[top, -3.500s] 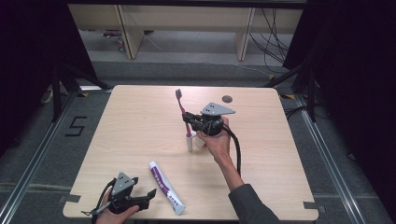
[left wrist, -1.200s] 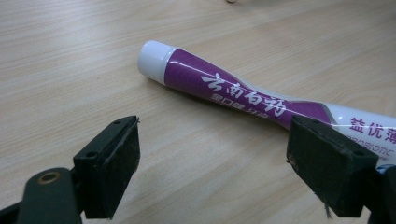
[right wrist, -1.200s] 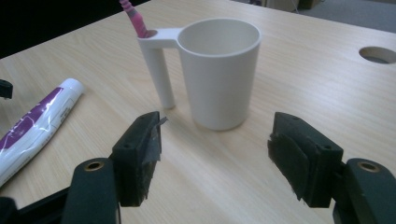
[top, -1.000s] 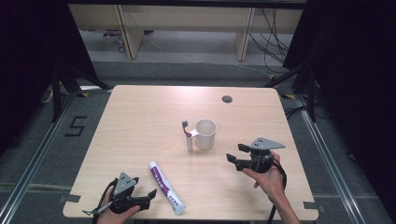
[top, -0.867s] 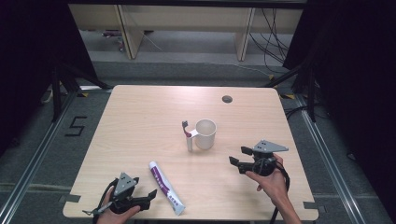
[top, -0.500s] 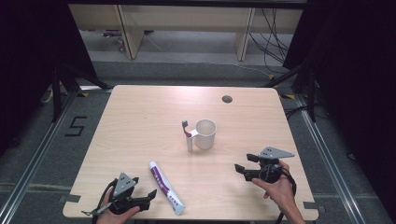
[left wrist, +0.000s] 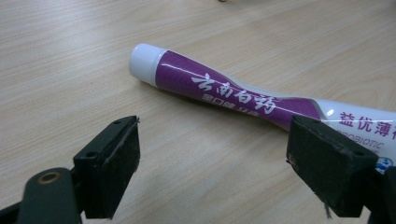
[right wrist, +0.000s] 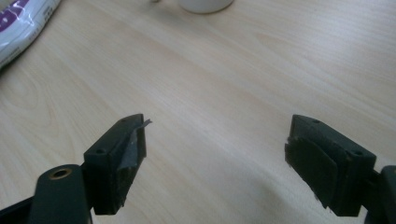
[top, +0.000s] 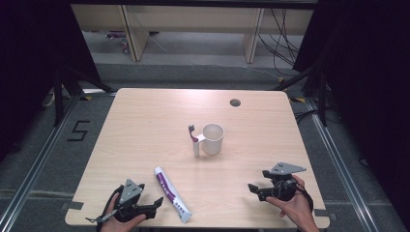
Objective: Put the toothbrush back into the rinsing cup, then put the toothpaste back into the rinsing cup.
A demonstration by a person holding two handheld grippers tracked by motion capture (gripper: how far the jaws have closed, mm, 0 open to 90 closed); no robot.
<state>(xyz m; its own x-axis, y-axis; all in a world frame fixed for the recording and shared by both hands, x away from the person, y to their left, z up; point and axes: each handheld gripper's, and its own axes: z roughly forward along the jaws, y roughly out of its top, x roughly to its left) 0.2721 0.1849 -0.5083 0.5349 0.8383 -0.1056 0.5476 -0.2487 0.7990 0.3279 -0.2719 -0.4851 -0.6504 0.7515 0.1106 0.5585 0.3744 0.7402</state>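
At the bottom left of the high view, the left gripper (top: pixel 157 202) rests low on the table (top: pixel 145 130) with its jaws spread wide and empty, just beside the purple toothpaste tube (top: pixel 171 193), which lies flat. At lower right the right gripper (top: pixel 254 188) is likewise agape, holding nothing. Farther up, at centre, stands the white mug (top: pixel 212 138) with a toothbrush (top: pixel 194 142) against it. A likely risk: the jaws closing on the tube's soft middle could squeeze paste out or let it slip.

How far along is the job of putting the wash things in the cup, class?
Done: the toothbrush stands in the white cup. In hand: nothing; the right gripper and left gripper are both open and empty. Left: the toothpaste tube lies flat on the table, beside the left gripper.
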